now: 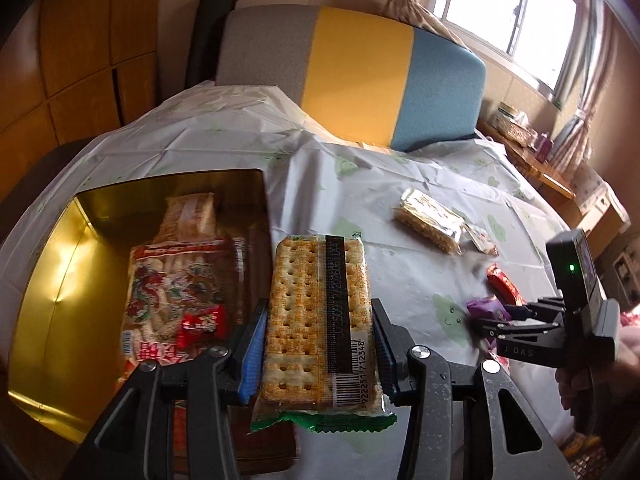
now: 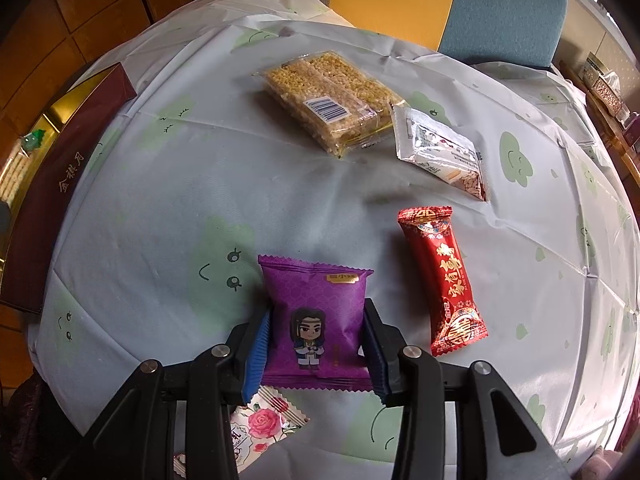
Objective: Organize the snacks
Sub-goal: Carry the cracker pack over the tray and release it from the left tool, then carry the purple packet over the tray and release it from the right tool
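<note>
My left gripper (image 1: 318,314) is shut on a clear pack of square crackers (image 1: 312,264), held lengthwise above the table beside an open gold tin (image 1: 60,280). In the tin lie a printed rice-cracker bag (image 1: 172,292) and a small red candy (image 1: 202,322). My right gripper (image 2: 316,320) is shut on a purple snack packet (image 2: 320,280) with a cartoon figure, low over the tablecloth. In the left wrist view the right gripper (image 1: 492,320) shows at the right edge with the purple packet (image 1: 486,306) at its tips.
On the cloth lie a red wrapped bar (image 2: 444,280), a puffed-grain bar pack (image 2: 328,96), a white sachet (image 2: 440,148) and a rose-printed packet (image 2: 264,424). The tin's maroon side (image 2: 60,184) is at the left. A grey, yellow and blue chair back (image 1: 360,72) stands behind the table.
</note>
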Demonstrator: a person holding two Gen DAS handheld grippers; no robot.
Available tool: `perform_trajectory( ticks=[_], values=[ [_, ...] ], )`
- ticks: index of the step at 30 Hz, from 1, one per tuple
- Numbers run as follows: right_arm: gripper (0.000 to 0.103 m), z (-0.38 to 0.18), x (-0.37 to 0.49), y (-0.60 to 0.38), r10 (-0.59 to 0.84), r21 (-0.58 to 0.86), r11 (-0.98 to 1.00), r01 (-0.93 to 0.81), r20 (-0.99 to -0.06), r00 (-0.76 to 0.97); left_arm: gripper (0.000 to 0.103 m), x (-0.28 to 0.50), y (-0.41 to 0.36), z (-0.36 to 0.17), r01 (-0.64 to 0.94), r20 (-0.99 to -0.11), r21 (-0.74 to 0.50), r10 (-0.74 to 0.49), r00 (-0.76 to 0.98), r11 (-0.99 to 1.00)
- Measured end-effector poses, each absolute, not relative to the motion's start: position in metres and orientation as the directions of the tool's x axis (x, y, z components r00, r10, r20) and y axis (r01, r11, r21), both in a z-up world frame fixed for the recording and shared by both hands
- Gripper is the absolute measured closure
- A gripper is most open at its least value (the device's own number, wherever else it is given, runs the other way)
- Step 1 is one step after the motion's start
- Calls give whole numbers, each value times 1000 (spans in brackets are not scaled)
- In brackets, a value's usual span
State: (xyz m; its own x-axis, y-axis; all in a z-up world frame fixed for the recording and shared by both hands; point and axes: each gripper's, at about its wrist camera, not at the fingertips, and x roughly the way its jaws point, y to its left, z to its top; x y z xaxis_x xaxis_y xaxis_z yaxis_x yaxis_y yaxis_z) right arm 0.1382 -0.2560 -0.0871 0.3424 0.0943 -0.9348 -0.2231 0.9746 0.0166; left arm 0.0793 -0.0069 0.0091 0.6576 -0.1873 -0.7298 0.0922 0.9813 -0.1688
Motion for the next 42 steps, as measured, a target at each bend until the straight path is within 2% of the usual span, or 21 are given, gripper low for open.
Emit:
perform_trajectory(
  ticks=[9,12,20,21,25,33,42],
  values=[
    [60,-87,132,-250,73,-15,972,-236,-931,358,56,87,108,5,-196,-753,-260,-71,654,946],
    [60,-87,132,-250,70,-18,972,-236,-930,361,56,97,125,2,-241,-759,-307,-84,645,921],
    [60,-87,132,-251,70,-18,972,-233,-928,365,54,149,98,6,-175,-749,-293,-113,652,940],
    [60,-86,132,-251,69,-19,972,-233,-928,366,51,156,92,4,-158,-753,-285,-119,647,945],
    [60,-86,131,-251,68,-21,973,-231,-927,368,51,171,81,-12,-155,-786,-259,-114,608,953],
    [60,-85,132,-251,62,-29,971,-236,-928,368,51,146,82,-32,-197,-819,-196,-50,572,961],
    [61,-85,130,-247,52,-42,971,-237,-926,375,51,104,69,-20,-179,-793,-107,25,609,978]
  ],
)
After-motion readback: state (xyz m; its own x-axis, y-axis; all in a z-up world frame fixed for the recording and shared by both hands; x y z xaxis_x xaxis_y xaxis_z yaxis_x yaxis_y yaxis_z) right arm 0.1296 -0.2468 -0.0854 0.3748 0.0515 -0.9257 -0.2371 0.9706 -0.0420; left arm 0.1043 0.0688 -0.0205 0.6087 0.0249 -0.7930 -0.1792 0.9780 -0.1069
